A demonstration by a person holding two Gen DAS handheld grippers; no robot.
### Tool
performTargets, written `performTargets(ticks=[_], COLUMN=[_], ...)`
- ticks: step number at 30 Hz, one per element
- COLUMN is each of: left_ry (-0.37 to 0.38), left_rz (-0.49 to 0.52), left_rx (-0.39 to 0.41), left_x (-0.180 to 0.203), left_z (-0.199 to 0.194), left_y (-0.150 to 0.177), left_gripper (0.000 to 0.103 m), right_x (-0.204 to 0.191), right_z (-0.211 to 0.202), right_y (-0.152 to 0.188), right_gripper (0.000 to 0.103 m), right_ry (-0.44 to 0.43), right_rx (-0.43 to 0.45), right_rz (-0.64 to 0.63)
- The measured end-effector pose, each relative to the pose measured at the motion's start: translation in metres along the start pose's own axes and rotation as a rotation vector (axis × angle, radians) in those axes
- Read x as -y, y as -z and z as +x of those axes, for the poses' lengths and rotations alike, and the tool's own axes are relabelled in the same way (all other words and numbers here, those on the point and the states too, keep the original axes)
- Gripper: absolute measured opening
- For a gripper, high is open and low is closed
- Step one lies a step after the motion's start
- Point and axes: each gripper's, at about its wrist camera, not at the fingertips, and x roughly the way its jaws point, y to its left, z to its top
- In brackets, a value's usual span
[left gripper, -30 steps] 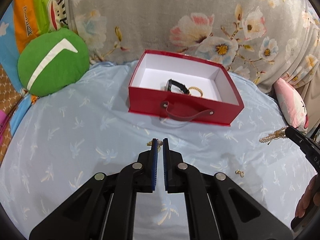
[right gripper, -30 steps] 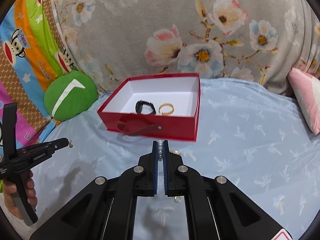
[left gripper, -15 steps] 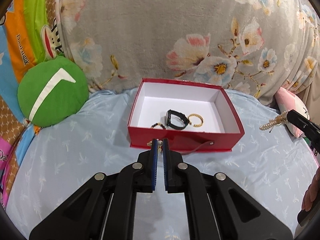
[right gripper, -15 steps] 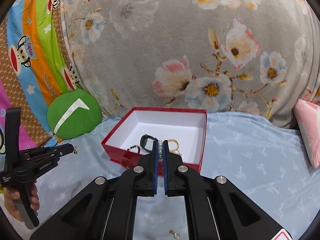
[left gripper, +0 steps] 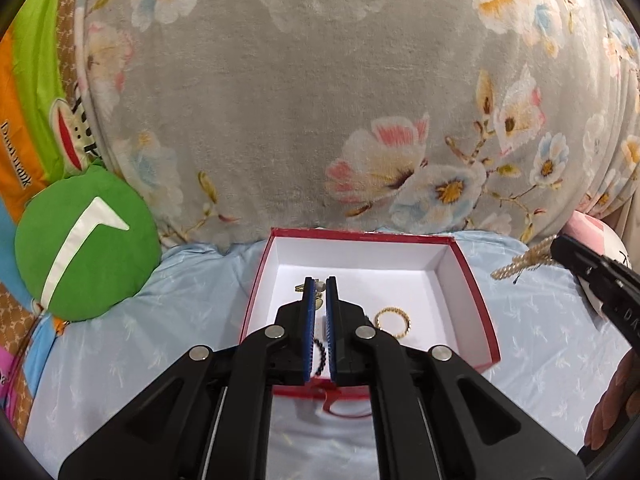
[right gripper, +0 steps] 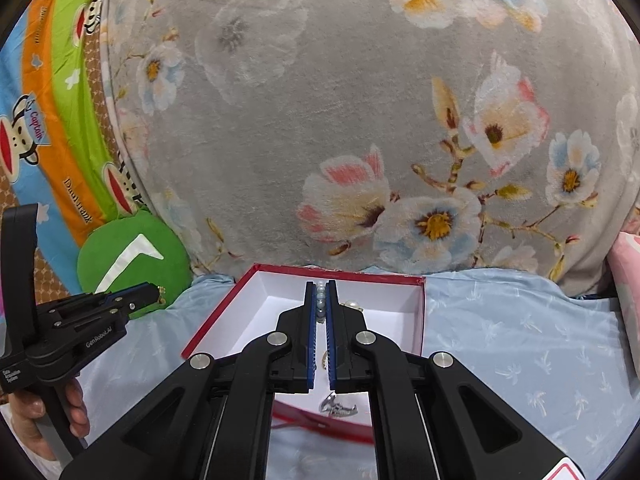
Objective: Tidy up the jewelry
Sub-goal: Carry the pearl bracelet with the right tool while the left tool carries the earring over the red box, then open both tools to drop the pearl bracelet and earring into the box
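An open red box (left gripper: 481, 312) with a white inside lies on the light blue sheet. A gold ring bracelet (left gripper: 393, 322) and dark beads (left gripper: 320, 356) lie in it. My left gripper (left gripper: 319, 282) hangs over the box's left half, shut on a small gold piece (left gripper: 319, 295). In the right wrist view the left gripper (right gripper: 155, 293) shows at the left. My right gripper (right gripper: 321, 286) is over the red box (right gripper: 216, 316), shut on a pearl strand (right gripper: 321, 300). From the left wrist view the pearl strand (left gripper: 520, 264) dangles from the right gripper (left gripper: 558, 246).
A grey floral blanket (left gripper: 320, 120) rises right behind the box. A green round cushion (left gripper: 86, 248) sits at the left and a pink pillow (right gripper: 628, 276) at the right. A hand (right gripper: 48, 408) holds the left tool's grip.
Both grippers have risen and moved forward from the sheet to above the box, each still shut on its piece. The box now lies under the fingertips.
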Motion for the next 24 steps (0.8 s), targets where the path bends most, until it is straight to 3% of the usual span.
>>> performTargets(ticks=[7, 15, 24], left_ry=[0.005, -0.025, -0.057], left_rz=[-0.019, -0.010, -0.001], left_rx=[-0.061, -0.158, -0.192], left_x=[0.001, 0.007, 0.008], left_z=[0.067, 0.138, 0.170], left_y=[-0.014, -0.002, 0.005], left_gripper=[0.004, 0.004, 0.004], right_x=[0.012, 0.022, 0.031], right_z=[0.063, 0.120, 0.149], right_y=[0.002, 0.019, 0.028], right_gripper=[0.004, 0.004, 0.004], right_ry=[0.028, 0.038, 0.056], right_rx=[-0.079, -0.151, -0.187], right_rz=[-0.010, -0.008, -0.012])
